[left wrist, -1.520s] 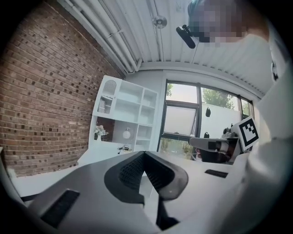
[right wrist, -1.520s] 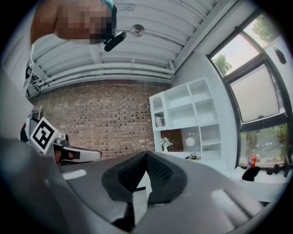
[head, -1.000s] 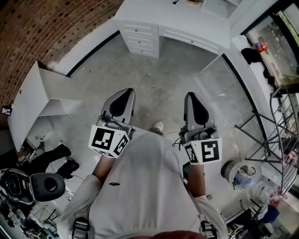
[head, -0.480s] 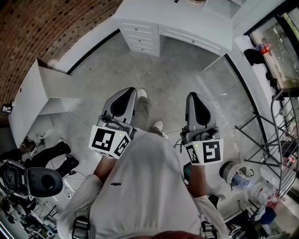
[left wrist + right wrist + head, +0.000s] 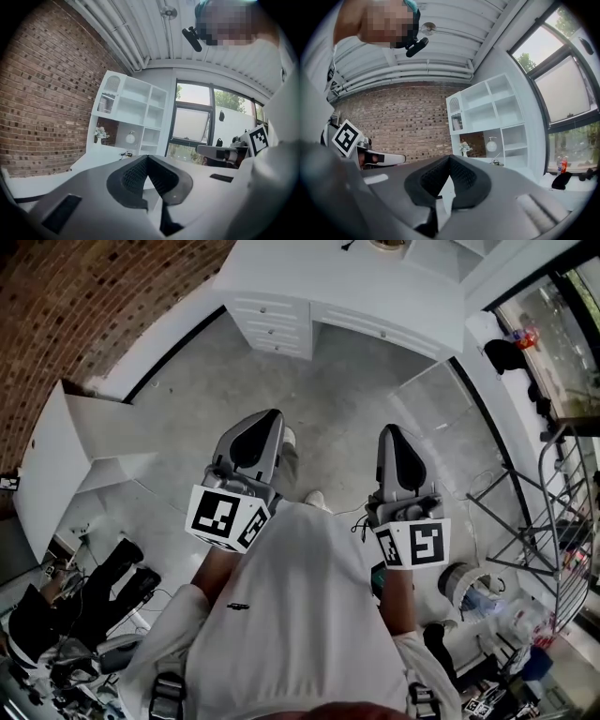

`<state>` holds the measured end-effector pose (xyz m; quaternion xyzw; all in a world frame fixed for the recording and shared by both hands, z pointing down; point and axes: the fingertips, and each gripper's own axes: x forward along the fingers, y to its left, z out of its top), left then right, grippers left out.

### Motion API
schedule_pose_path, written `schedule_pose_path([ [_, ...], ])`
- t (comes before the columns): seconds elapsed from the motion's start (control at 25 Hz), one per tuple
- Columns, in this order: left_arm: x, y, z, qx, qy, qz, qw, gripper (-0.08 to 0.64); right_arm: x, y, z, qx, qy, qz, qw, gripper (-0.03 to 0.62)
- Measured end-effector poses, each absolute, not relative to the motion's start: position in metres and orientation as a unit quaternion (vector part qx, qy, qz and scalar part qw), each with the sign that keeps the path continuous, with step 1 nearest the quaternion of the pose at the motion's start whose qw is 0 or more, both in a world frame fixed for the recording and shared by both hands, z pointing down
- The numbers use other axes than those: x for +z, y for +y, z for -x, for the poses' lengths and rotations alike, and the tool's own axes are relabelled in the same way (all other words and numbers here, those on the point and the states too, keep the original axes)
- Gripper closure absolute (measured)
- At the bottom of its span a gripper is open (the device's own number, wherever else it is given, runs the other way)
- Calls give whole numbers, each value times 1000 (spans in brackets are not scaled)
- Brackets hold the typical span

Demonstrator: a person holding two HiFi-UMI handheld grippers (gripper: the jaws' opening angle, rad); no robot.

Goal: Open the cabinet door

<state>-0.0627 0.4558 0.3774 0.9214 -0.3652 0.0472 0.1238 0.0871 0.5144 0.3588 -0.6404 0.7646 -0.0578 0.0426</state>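
Head view: we hold the left gripper (image 5: 270, 416) and right gripper (image 5: 388, 431) over the floor (image 5: 347, 399), well apart from the white cabinet (image 5: 281, 320) ahead.

Left gripper view: jaws closed, empty. The cabinet carries open shelves (image 5: 140, 101) beside a brick wall (image 5: 47, 103).

Right gripper view: jaws closed, empty. We cannot single out the door. We judge it light, stiff and hinged, best taken by its knob or free edge.

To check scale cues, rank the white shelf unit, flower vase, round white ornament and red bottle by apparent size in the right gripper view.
1. white shelf unit, by far the largest.
2. flower vase and round white ornament: about alike, so not ranked apart.
3. red bottle, slimmest and smallest.
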Motion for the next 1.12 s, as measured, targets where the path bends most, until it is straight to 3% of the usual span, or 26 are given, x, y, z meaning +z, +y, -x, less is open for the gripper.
schedule_pose_path([
  [1.12,355,183,144,8,-358,-926,121,551,331,244,-10,-29,767,640,36,581],
])
